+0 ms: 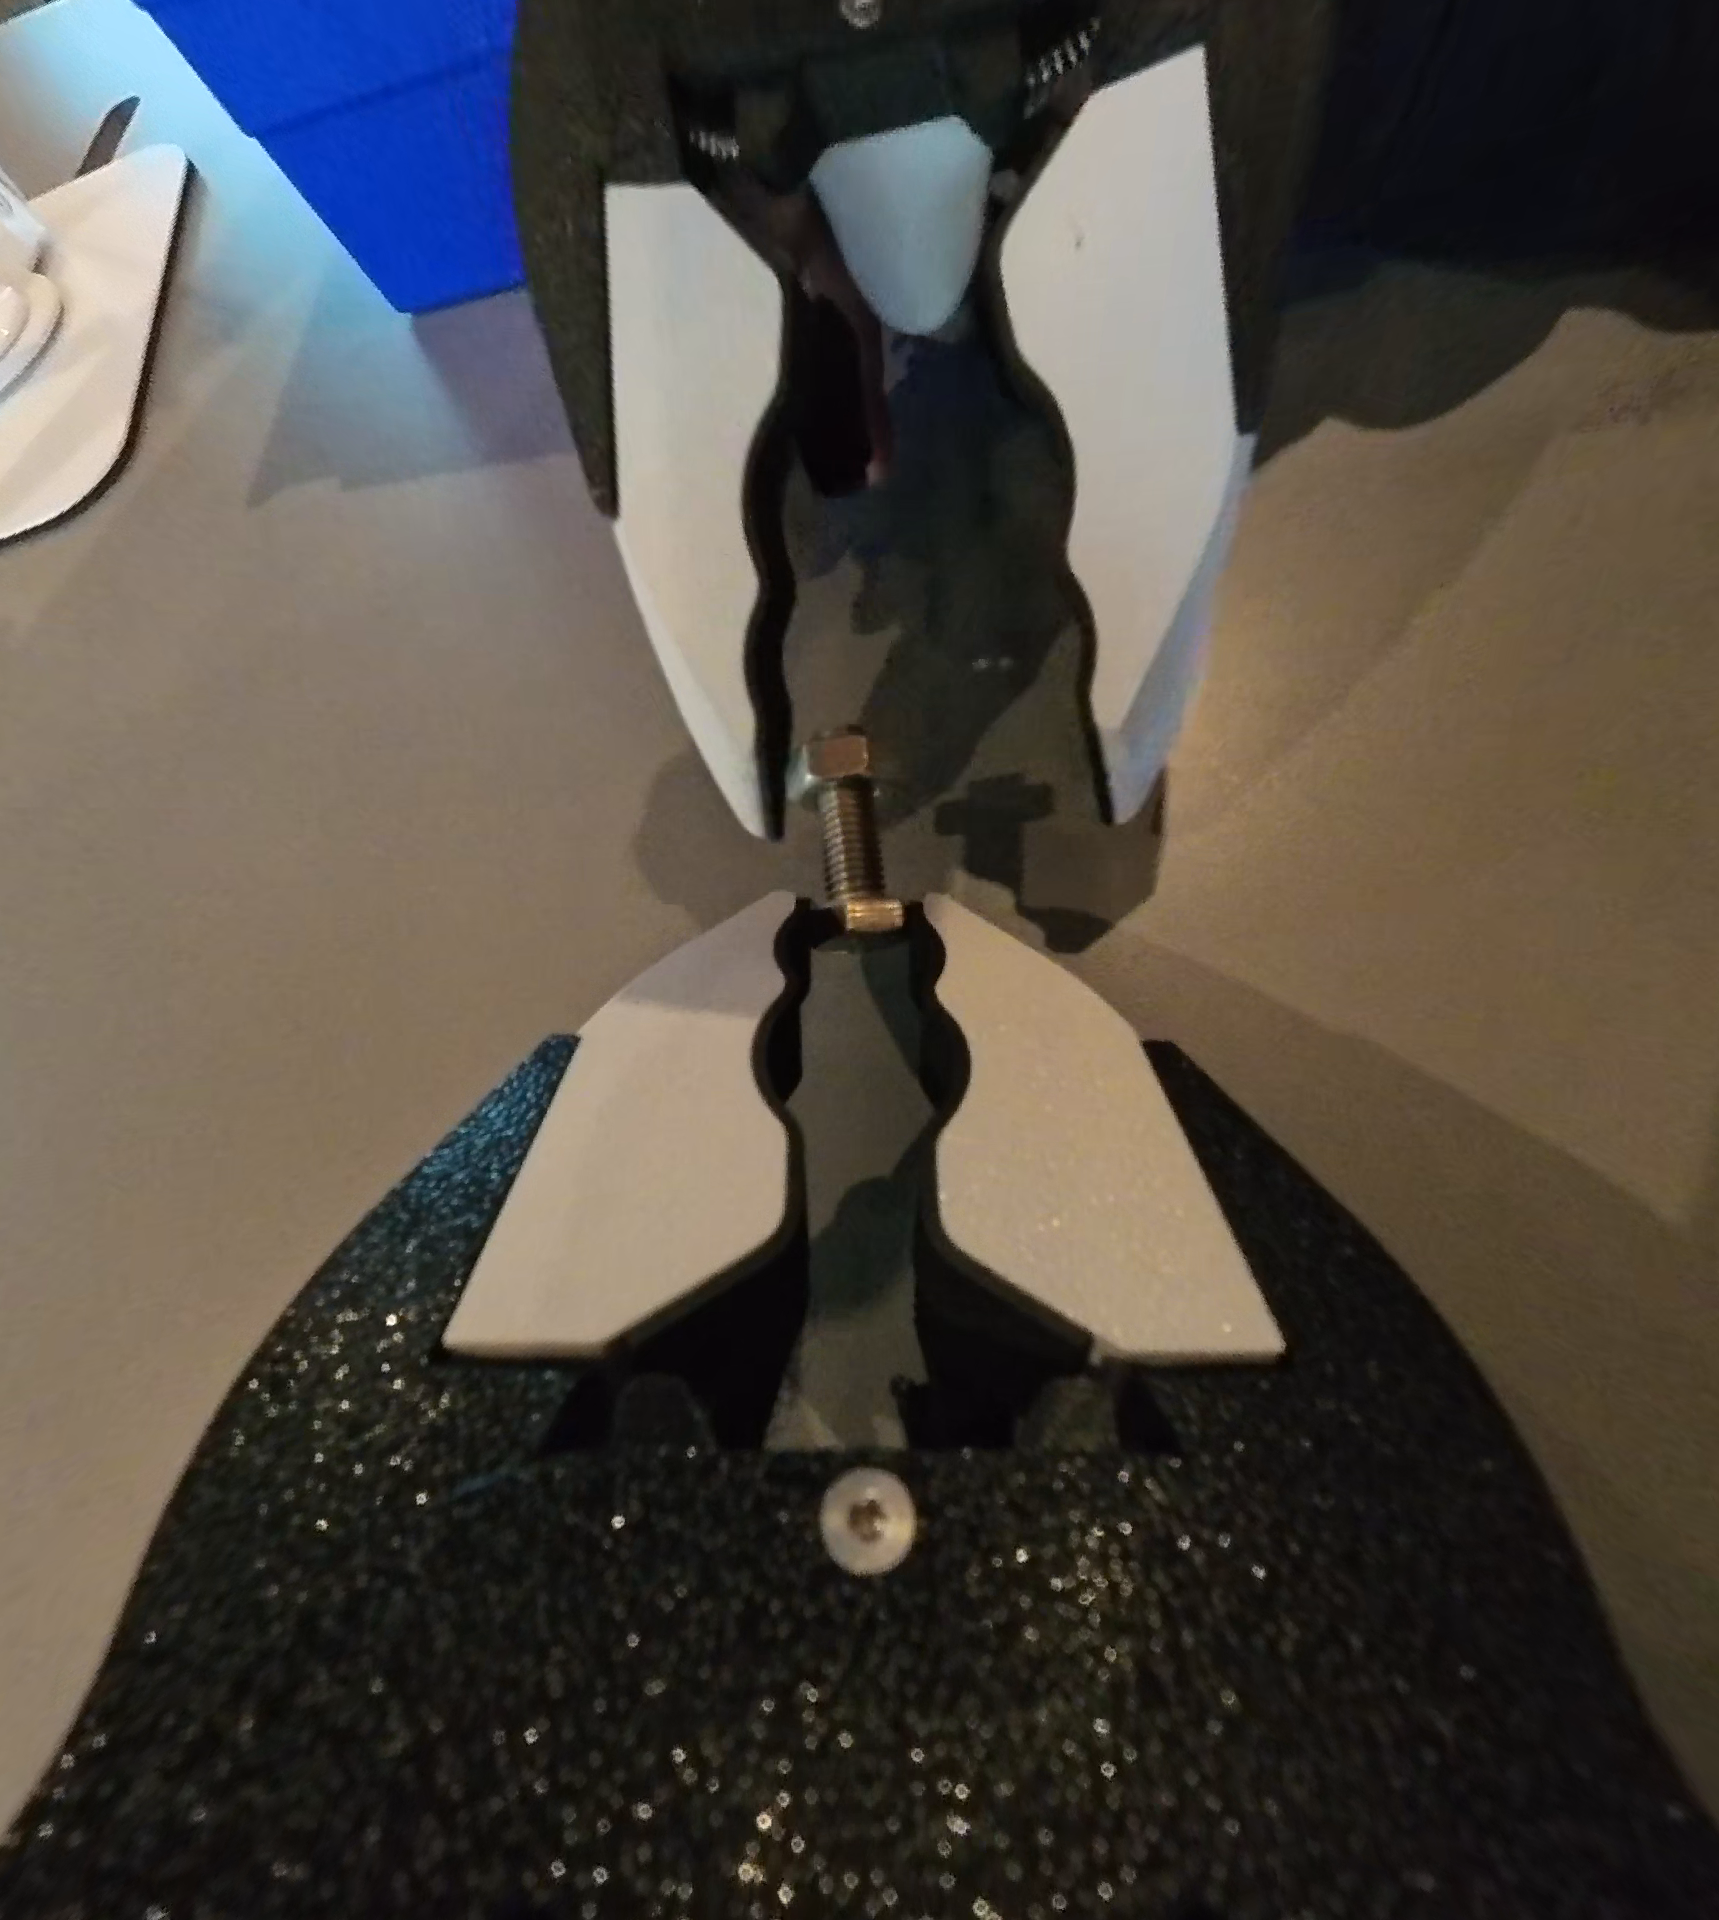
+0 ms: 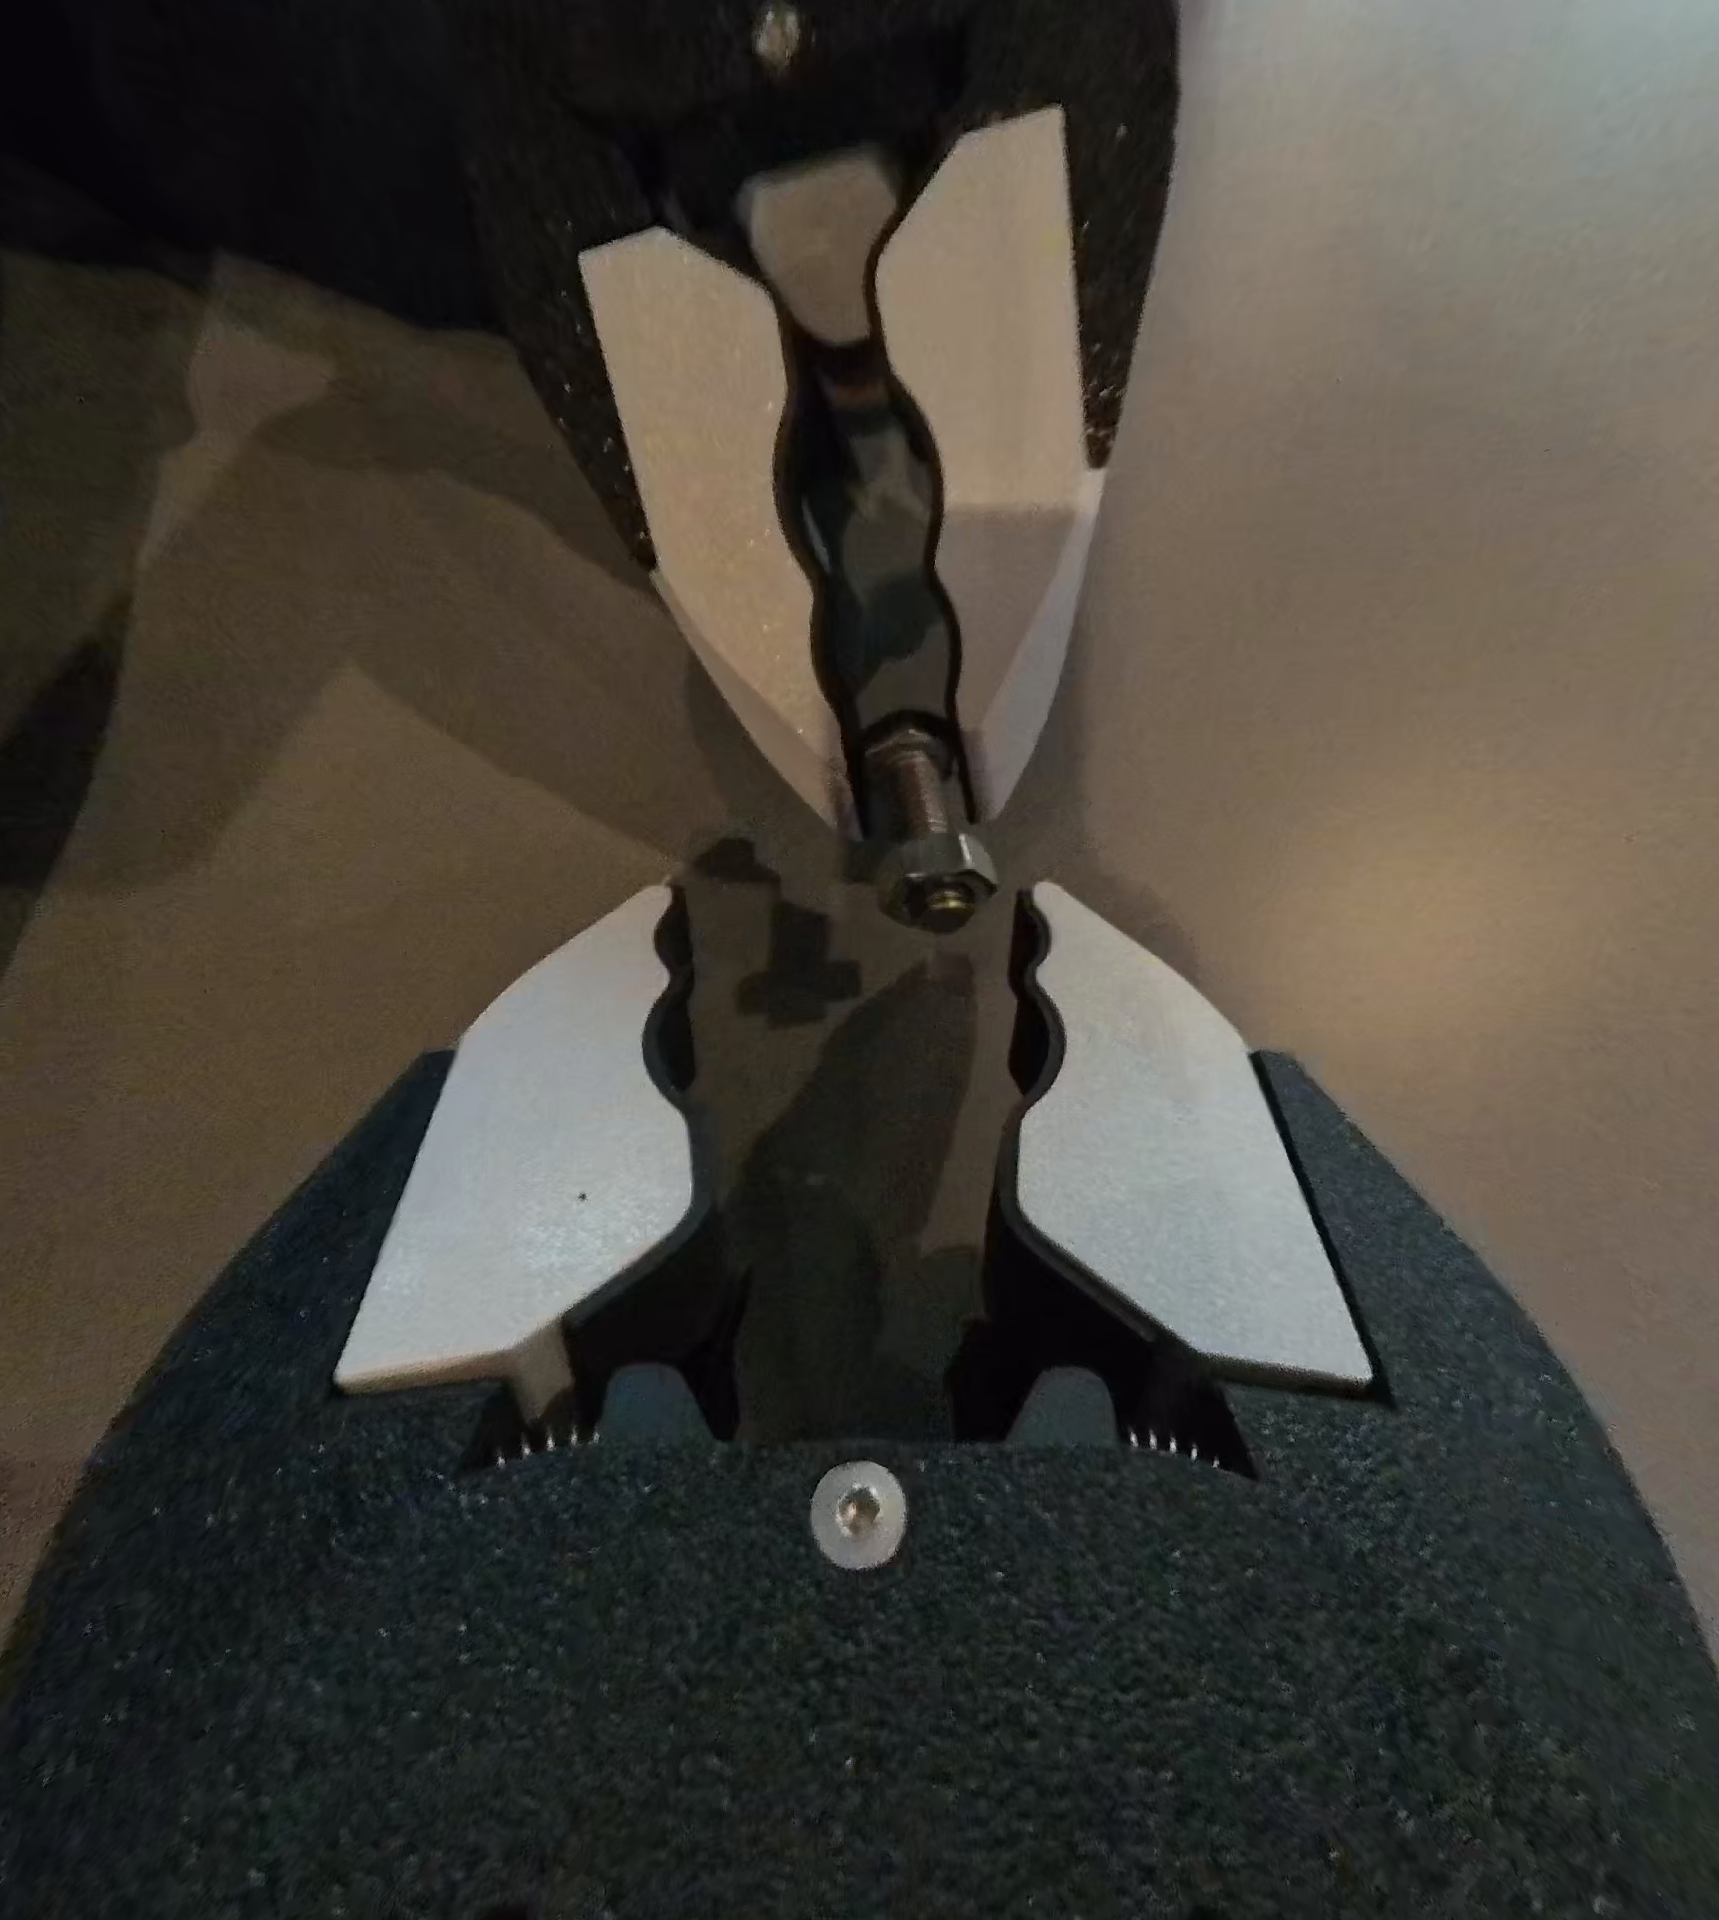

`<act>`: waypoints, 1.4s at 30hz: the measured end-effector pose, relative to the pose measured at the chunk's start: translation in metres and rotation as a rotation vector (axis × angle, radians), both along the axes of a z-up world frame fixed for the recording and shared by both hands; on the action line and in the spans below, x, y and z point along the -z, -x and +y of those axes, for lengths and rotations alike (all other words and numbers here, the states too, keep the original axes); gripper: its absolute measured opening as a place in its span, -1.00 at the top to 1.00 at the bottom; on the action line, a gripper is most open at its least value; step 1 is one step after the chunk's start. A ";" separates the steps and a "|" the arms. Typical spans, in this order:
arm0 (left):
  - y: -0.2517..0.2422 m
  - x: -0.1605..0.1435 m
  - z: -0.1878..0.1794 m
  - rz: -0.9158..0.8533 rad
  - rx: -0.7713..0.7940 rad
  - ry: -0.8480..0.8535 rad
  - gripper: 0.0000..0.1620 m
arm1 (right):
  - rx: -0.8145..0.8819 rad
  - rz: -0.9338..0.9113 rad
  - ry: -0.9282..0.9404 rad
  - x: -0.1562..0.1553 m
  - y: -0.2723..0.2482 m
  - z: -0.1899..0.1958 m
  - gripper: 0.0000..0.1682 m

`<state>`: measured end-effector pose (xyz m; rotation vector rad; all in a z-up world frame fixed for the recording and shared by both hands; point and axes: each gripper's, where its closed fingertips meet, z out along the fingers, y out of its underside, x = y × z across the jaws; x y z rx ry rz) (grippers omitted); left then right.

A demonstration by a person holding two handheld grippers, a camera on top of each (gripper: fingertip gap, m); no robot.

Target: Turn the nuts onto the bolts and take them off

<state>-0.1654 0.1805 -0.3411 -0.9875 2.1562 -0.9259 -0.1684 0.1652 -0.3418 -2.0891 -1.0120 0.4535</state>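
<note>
My left gripper (image 1: 860, 920) is shut on the head of a steel bolt (image 1: 847, 847) and holds it above the table, pointing away. A hex nut (image 1: 839, 764) sits on the bolt's far end. My right gripper (image 1: 948, 816) faces it, open, and the nut lies beside one of its white fingertips (image 1: 756, 800). In the right wrist view my right gripper (image 2: 850, 904) is open, with the nut (image 2: 938, 868) just beyond its tips, nearer the right finger. There the left gripper (image 2: 912, 790) grips the bolt (image 2: 896, 764) from the far side.
A blue box (image 1: 367, 145) stands at the back left. A white flat stand base (image 1: 55, 416) with a clear part on it lies at the far left. The beige table (image 1: 315, 831) spreads below both grippers. A dark shape (image 1: 1561, 156) fills the back right. My left and right fingertips are right by each other.
</note>
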 end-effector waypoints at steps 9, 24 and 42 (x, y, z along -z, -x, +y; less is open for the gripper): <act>0.000 0.001 -0.001 0.003 0.004 -0.003 0.79 | -0.063 0.036 -0.072 -0.011 0.011 -0.003 0.23; 0.000 0.000 0.000 0.002 0.002 0.003 0.79 | -0.038 0.061 -0.078 -0.016 0.006 -0.001 0.21; 0.001 -0.012 0.002 -0.042 -0.004 0.085 0.80 | -0.041 0.120 -0.148 -0.036 0.003 -0.004 0.25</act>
